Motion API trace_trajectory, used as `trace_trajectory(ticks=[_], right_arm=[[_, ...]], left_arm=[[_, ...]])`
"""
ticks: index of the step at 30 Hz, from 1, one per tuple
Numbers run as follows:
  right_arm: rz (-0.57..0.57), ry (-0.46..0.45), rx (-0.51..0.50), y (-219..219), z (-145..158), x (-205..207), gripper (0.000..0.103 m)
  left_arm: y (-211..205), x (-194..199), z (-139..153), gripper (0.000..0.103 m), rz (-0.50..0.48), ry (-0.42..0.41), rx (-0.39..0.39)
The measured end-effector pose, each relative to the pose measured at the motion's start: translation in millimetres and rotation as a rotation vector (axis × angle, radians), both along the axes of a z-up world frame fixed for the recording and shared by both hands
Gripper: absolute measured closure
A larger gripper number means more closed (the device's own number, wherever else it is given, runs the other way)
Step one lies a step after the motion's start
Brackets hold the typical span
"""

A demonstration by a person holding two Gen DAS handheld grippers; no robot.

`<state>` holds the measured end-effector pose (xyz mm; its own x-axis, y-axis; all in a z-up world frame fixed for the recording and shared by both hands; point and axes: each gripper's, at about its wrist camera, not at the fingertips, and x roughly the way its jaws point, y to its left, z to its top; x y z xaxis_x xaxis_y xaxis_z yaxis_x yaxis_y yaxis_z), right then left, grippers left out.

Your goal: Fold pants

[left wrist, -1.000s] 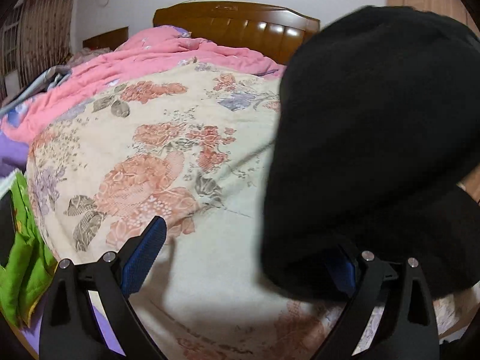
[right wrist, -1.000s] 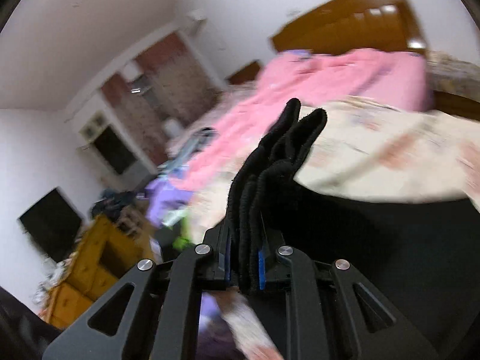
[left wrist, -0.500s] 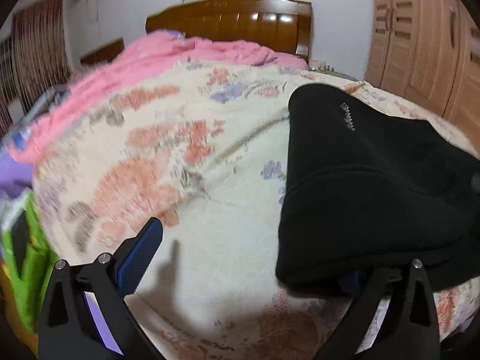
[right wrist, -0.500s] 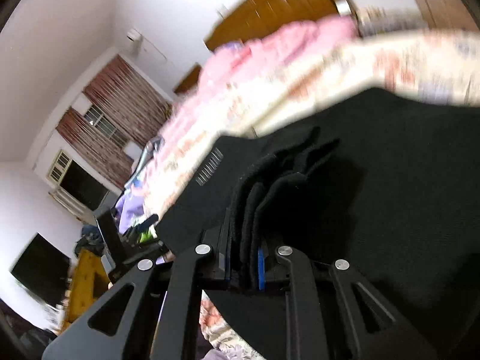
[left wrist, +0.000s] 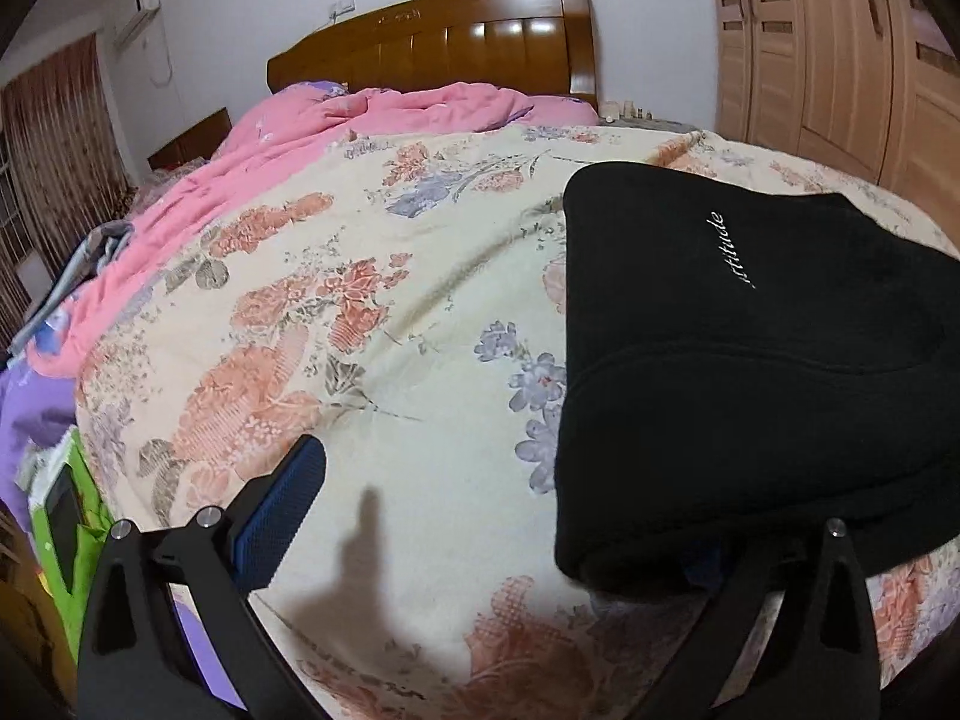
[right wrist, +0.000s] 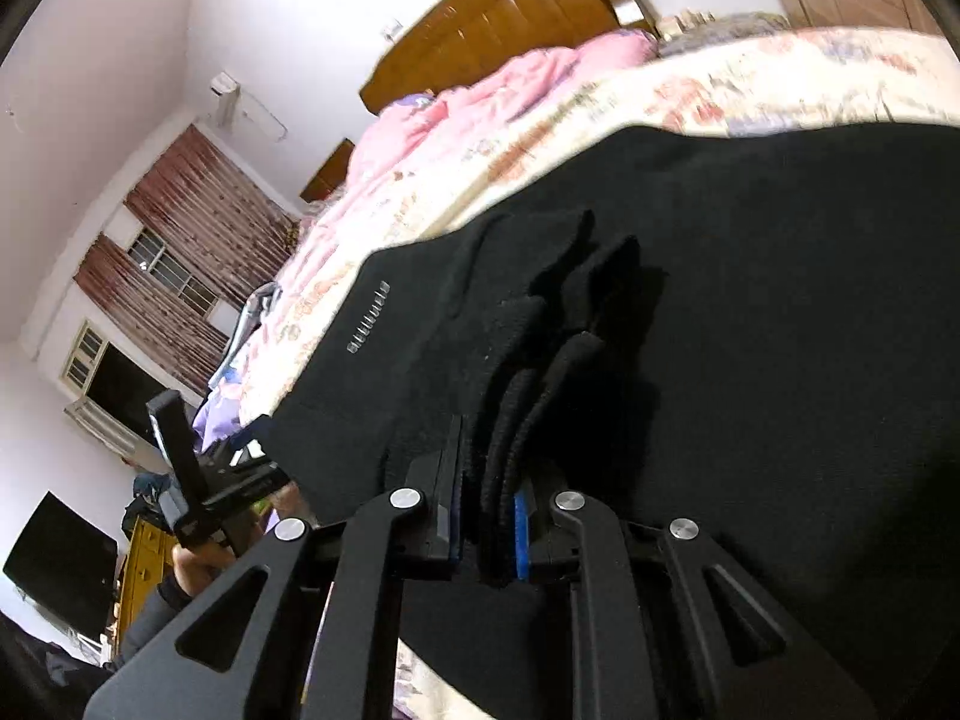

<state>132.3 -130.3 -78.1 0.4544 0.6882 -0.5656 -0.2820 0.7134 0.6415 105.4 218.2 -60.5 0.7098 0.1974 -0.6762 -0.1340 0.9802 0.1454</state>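
The black pants (left wrist: 720, 360) lie folded on the floral bedspread (left wrist: 372, 312), with white lettering on top. My left gripper (left wrist: 498, 516) is open; its left finger (left wrist: 282, 498) is bare over the bedspread, and its right finger is hidden under the pants' near left corner. In the right wrist view my right gripper (right wrist: 486, 510) is shut on several bunched layers of the black pants (right wrist: 750, 300), low over the rest of the fabric. The left gripper (right wrist: 204, 480) shows there at the left, held in a hand.
A pink quilt (left wrist: 288, 150) lies along the far side below the wooden headboard (left wrist: 438, 42). Wardrobe doors (left wrist: 840, 48) stand at the right. Green and purple items (left wrist: 54, 480) lie off the bed's left edge. A curtained window (right wrist: 180, 258) and dark screen (right wrist: 54, 558) are at the left.
The raised pants came down and now lie flat on the bed. My right gripper lowered with its pinched layers. My left gripper stayed open and shifted slightly.
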Motion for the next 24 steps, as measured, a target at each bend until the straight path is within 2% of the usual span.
trace_trajectory(ticks=[3,5,8,10,12,13,15,17,19,22,24], right_arm=[[-0.007,0.019,0.035,-6,3,0,0.088],[0.013,-0.036,0.016,-1,21,-2,0.088],[0.043,-0.06,0.039,6,30,1,0.088],[0.054,-0.065,0.033,7,23,0,0.088],[0.055,-0.01,0.011,8,1,4,0.088],[0.044,0.032,0.049,2,-10,5,0.088],[0.049,0.042,0.069,0,-5,5,0.089],[0.053,0.03,0.048,2,2,4,0.088],[0.054,0.054,0.059,3,2,4,0.083],[0.065,0.108,0.037,-5,4,4,0.07],[0.022,0.051,-0.037,-18,24,-3,0.053]], left_arm=[[2,0,-1,0.001,0.014,0.005,-0.021],[9,-1,0,0.002,0.032,-0.001,-0.089],[10,-9,11,0.007,0.059,-0.068,-0.102],[17,-10,15,0.007,0.076,-0.092,-0.161],[31,-10,11,0.007,0.101,-0.091,-0.266],[35,-10,5,0.007,0.108,-0.079,-0.293],[33,-10,-7,0.006,0.109,-0.047,-0.272],[38,-14,-10,0.005,0.109,-0.075,-0.317],[36,-12,-10,0.004,0.105,-0.066,-0.306],[34,-14,-8,0.003,0.072,-0.04,-0.27],[30,-23,-1,0.003,0.037,-0.026,-0.205]])
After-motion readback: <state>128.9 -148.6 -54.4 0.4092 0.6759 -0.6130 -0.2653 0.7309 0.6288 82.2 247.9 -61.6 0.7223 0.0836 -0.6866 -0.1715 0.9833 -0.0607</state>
